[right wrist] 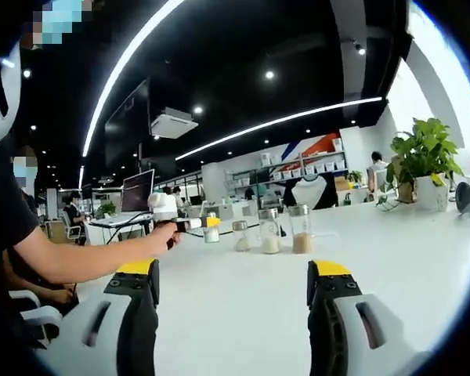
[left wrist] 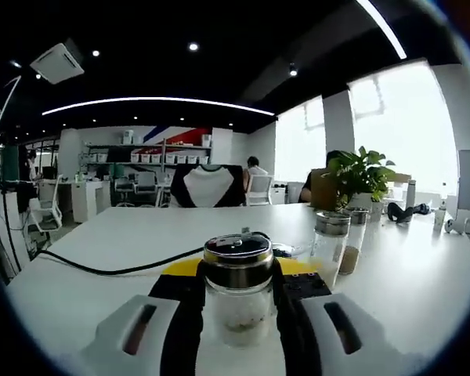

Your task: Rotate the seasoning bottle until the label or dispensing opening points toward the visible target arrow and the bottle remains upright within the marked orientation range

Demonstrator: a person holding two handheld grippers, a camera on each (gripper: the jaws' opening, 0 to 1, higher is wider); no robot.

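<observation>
- Fingers [left wrist: 291, 313] of our left gripper [left wrist: 236, 294] clench the seasoning bottle [left wrist: 237, 288]: upright glass, metal cap, on the white counter [left wrist: 423, 274].
- Our right gripper [right wrist: 233, 291] hangs released; two glass jars [right wrist: 286, 228] stand well ahead.

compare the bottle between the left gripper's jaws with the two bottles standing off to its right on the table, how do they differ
The held bottle sits between the jaws of the left gripper; the two free bottles stand untouched on the white table. The held bottle has a dark band under its metal lid and only a little seasoning at the bottom; the free bottles have plain silver lids and look fuller. All are upright clear glass shakers.
</observation>
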